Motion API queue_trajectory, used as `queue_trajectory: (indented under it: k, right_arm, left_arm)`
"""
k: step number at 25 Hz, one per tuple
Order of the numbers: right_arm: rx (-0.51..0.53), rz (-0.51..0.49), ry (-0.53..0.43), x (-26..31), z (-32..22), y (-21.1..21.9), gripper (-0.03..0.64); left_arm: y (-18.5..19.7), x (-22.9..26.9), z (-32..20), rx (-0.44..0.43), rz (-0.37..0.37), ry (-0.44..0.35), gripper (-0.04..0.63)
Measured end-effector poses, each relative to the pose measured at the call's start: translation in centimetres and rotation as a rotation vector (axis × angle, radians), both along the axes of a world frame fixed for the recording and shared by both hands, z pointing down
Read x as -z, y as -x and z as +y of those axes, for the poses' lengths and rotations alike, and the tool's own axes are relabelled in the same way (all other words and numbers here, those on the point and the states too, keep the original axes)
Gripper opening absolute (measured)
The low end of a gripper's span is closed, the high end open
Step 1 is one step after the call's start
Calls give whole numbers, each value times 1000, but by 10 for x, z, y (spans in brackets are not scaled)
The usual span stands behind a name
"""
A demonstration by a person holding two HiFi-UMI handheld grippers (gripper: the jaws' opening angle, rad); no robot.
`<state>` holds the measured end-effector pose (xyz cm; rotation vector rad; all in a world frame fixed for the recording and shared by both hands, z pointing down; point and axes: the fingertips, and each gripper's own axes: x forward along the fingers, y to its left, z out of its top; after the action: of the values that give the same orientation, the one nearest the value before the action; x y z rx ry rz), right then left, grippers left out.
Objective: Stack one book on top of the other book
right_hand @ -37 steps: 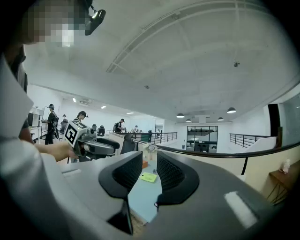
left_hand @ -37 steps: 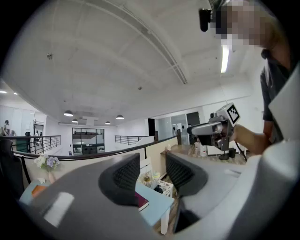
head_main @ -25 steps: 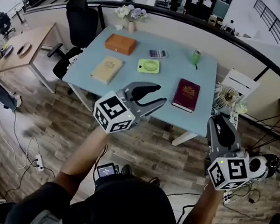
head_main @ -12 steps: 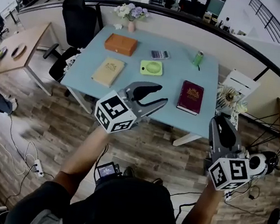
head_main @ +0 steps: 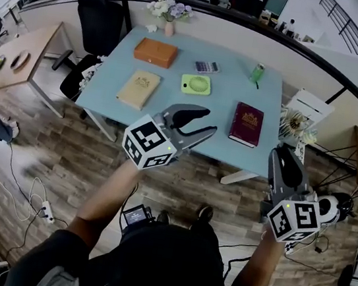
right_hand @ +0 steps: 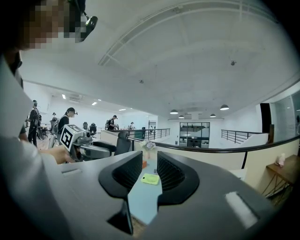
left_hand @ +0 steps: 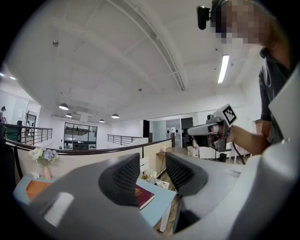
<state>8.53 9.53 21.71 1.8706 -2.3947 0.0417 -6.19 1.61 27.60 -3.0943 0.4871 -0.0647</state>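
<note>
Wood flooring [head_main: 51, 153] lies beneath us, low in the head view. Our left gripper [head_main: 209, 122] and right gripper [head_main: 284, 163] hang before the blue table [head_main: 106, 91], jaws apart on both and holding nothing. On it we see the dark red book [head_main: 246, 124] right of centre and the tan book [head_main: 139, 89] well apart at left, which only the head view shows. Past its jaws the right gripper view catches the green fan [right_hand: 150, 178]; both gripper views add the white ceiling [left_hand: 117, 56].

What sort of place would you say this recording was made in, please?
Probably an open-plan office on an upper level: a blue table with a black office chair, a wooden desk beside it, and railings beyond.
</note>
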Motion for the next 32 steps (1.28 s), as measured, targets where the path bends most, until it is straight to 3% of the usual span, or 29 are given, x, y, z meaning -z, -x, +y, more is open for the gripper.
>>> queue_trajectory:
  k: [11, 32]
  right_arm:
    - [52, -39, 16, -17, -52, -35, 98]
    - [244, -105, 92, -58, -169, -141, 98]
  left_arm:
    - [-22, -16, -37, 61, -43, 23, 218]
    - [-126, -50, -122, 231, -132, 98, 218]
